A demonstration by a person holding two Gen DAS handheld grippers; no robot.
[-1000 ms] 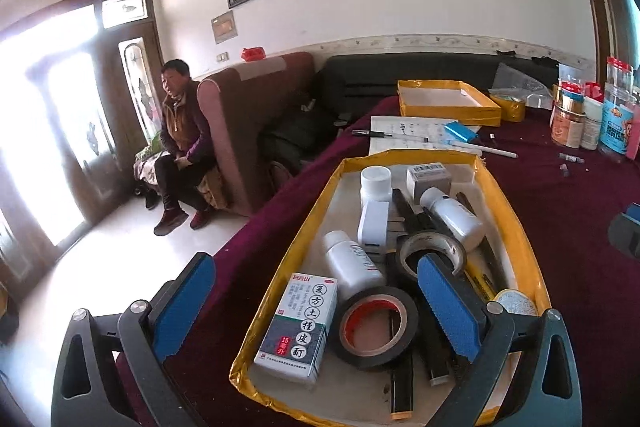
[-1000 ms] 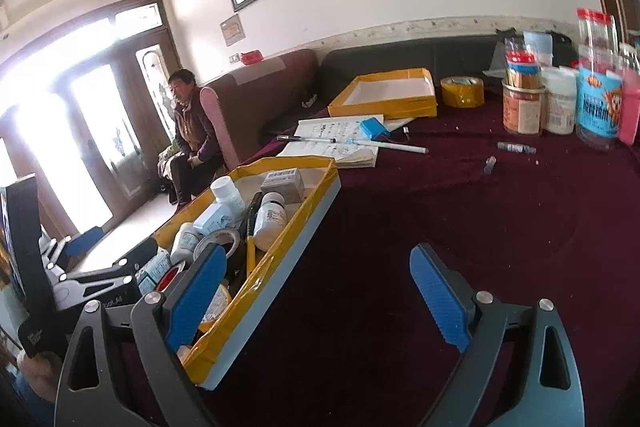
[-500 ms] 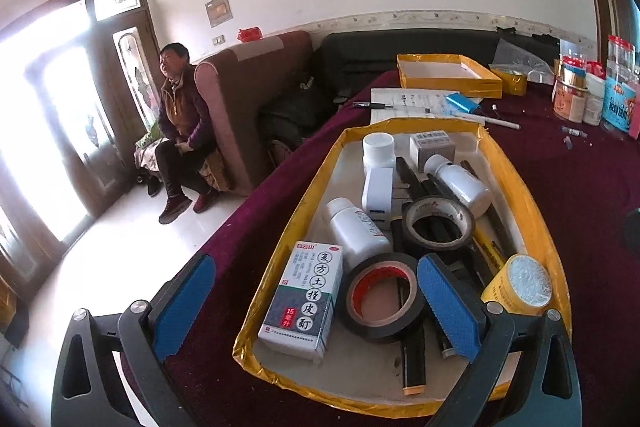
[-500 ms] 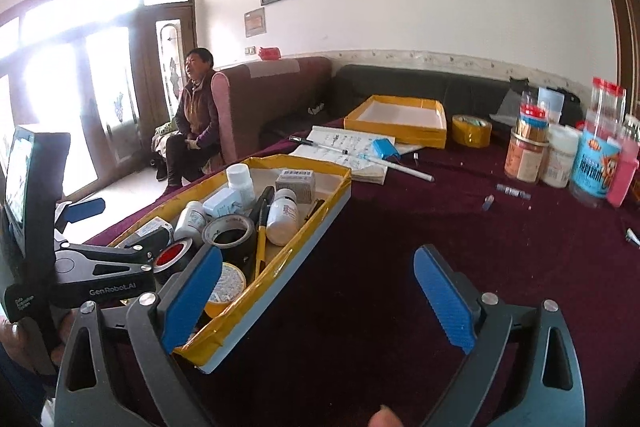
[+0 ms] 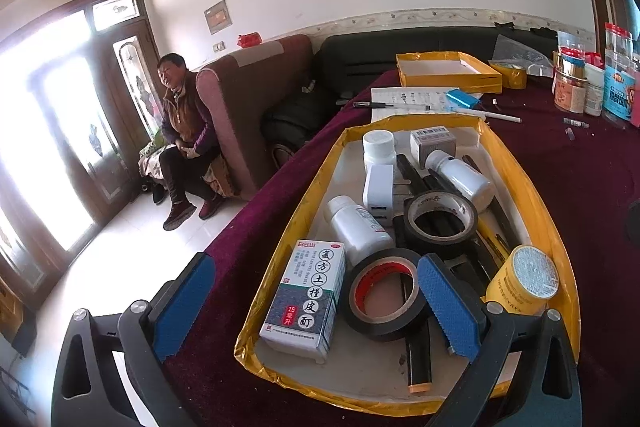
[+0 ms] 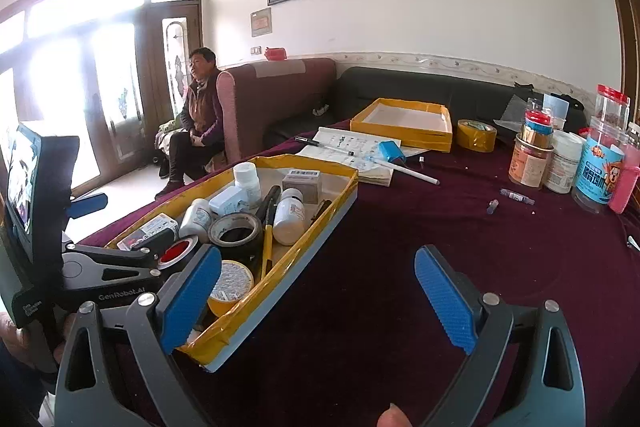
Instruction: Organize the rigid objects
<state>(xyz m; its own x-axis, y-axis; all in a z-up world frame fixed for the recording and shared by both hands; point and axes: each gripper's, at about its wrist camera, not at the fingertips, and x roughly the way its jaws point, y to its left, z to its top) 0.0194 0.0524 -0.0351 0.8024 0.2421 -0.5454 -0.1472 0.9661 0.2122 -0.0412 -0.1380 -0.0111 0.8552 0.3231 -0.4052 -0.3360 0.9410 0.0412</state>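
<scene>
Maroon tablecloth [image 6: 400, 267] w/ near tray [image 5: 532, 187] full of bottles, tape etc., far tray [image 6: 400, 131] empty; left gripper [image 5: 316, 303] & right gripper [image 6: 320, 299] wide open, holding nothing, sorting apparently not begun

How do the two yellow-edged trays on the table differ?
The near yellow-edged cardboard tray is crowded with bottles, tape rolls and boxes; the far yellow-edged tray shows only its bare white floor. The near one sits by the table edge, the far one beyond the papers. Both are shallow and rectangular.
</scene>
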